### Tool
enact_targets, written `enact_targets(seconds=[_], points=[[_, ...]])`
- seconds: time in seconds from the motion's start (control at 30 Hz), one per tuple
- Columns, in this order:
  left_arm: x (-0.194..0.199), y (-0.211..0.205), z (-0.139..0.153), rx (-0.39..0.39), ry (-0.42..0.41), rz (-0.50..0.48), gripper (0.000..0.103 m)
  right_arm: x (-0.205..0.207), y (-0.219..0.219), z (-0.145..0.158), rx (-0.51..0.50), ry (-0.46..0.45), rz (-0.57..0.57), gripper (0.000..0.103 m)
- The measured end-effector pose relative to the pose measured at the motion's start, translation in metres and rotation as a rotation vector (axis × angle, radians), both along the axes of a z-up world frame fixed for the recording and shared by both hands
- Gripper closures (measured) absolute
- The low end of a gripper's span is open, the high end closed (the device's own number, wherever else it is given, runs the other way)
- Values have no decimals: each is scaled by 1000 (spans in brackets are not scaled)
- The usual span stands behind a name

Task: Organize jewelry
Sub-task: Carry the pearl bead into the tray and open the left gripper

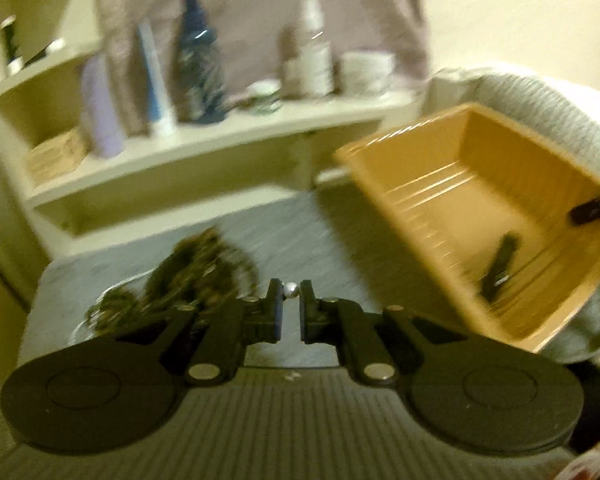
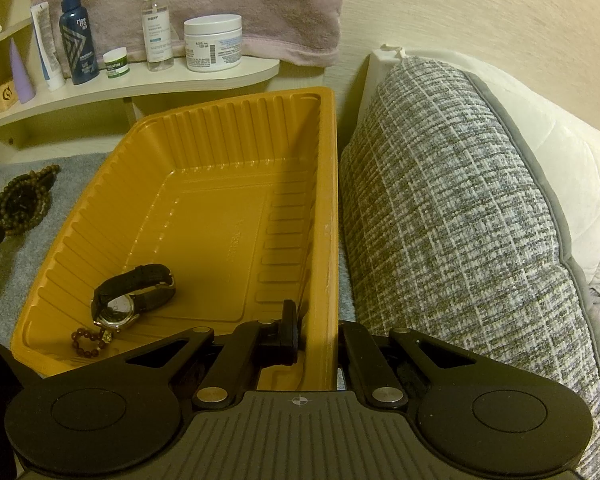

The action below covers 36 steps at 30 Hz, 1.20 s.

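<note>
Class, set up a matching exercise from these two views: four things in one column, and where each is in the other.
1 wristwatch
2 small pearl
3 white jar
4 brown bead strands

A between the left gripper tips
B on the grey cloth beside the tray
C on the shelf
D inside the orange tray

Pairs: 1-D, 2-A, 3-C, 4-B

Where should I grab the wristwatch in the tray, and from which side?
Take the wristwatch by the raised black strap loop, coming from above. It lies on its side in the yellow tray, so the strap arches clear of the floor, away from the red bead bracelet.
</note>
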<state>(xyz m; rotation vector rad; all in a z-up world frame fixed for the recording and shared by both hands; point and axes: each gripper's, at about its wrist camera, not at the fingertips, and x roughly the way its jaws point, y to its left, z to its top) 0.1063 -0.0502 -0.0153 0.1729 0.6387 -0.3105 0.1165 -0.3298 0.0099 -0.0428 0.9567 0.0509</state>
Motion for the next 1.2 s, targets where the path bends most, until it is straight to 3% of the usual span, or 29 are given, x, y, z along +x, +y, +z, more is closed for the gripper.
enact_targets(seconds=[0.23, 0.5, 0.7, 0.73, 0.77, 0.8, 0.97, 1.2], points=[[-14, -48, 20, -69, -16, -165, 96, -2, 1, 0, 6, -3, -5, 100], [-26, -78, 13, -58, 10, -261, 96, -3, 1, 0, 11, -4, -8, 100], [-30, -83, 9, -44, 32, -280, 95, -3, 1, 0, 12, -4, -11, 100], [-31, -84, 8, -41, 37, -283, 92, -3, 1, 0, 12, -4, -10, 100], [-32, -83, 8, -42, 34, -285, 78, -3, 1, 0, 11, -5, -10, 100], [-33, -83, 9, -45, 27, -284, 72, -3, 0, 0, 11, -4, -10, 100], [-32, -76, 10, -42, 18, -255, 73, -3, 0, 0, 11, -4, -10, 100], [-16, -45, 10, -22, 5, -132, 73, -3, 1, 0, 10, -4, -10, 100]])
